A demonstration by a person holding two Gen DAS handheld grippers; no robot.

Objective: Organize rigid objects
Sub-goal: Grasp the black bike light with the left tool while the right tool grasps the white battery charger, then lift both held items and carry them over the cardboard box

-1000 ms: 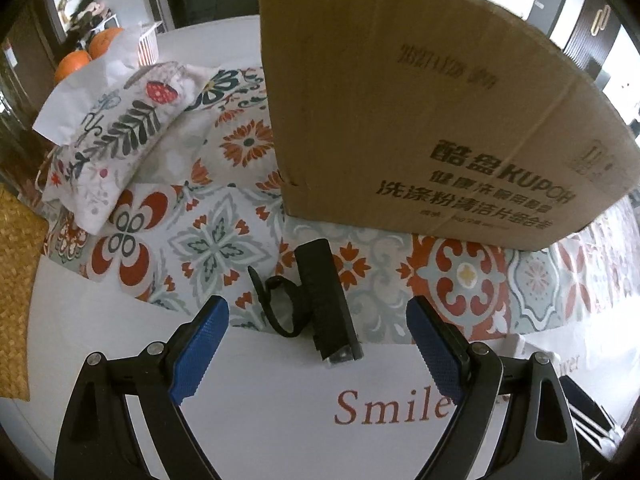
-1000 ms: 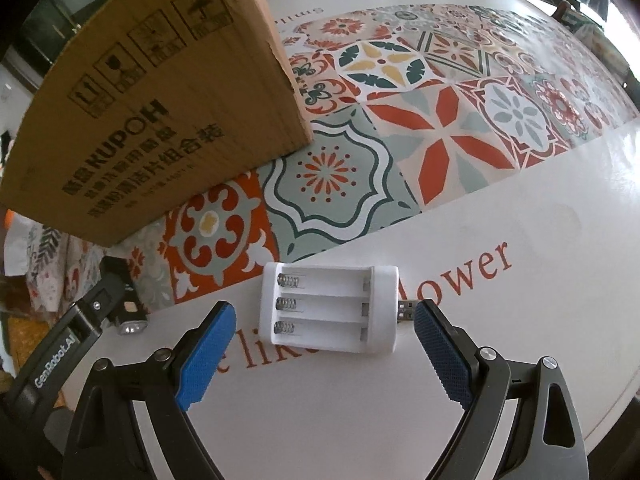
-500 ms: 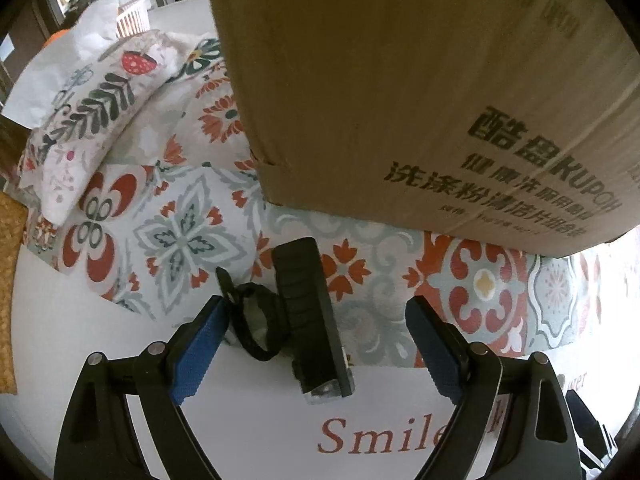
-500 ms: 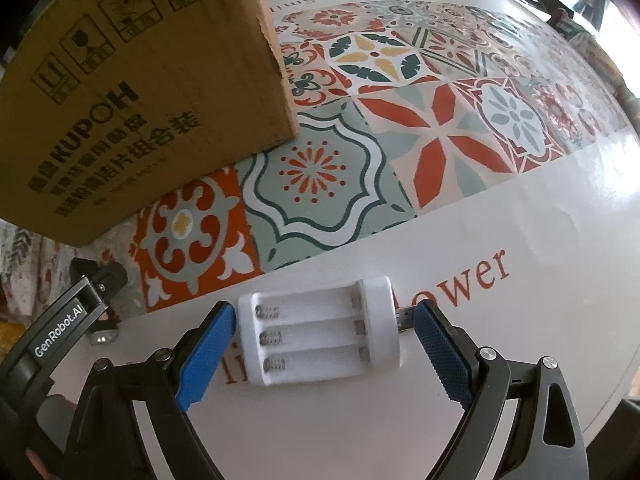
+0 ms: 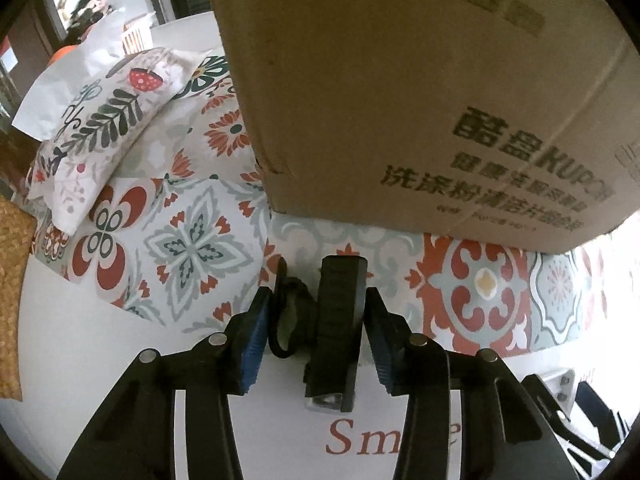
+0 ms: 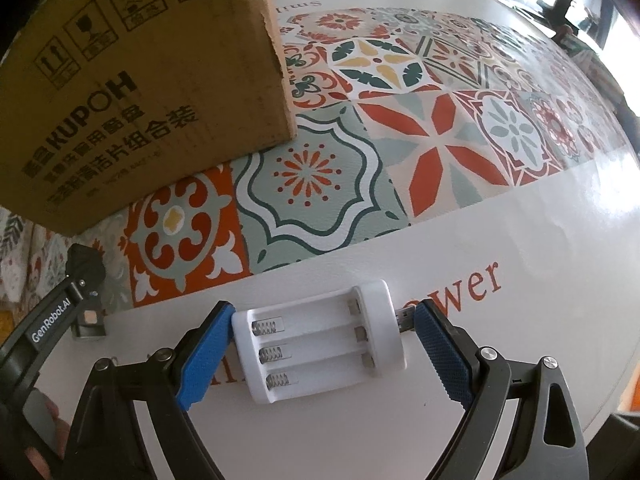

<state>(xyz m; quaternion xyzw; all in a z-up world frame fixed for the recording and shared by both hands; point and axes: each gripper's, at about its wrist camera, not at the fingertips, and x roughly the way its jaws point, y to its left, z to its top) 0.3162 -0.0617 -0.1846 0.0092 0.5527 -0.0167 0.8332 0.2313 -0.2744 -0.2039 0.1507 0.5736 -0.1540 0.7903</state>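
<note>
The left hand-held gripper (image 5: 314, 332) is clamped on the black bike light (image 5: 338, 320), whose long axis runs up the frame between the pads. The right hand-held gripper (image 6: 322, 354) brackets the white battery charger (image 6: 320, 346) lengthwise on the desk (image 6: 520, 340), seemingly touching both ends.

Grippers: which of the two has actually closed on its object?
The left gripper: its pads press the black bike light. The right gripper only brackets the white battery charger.
</note>
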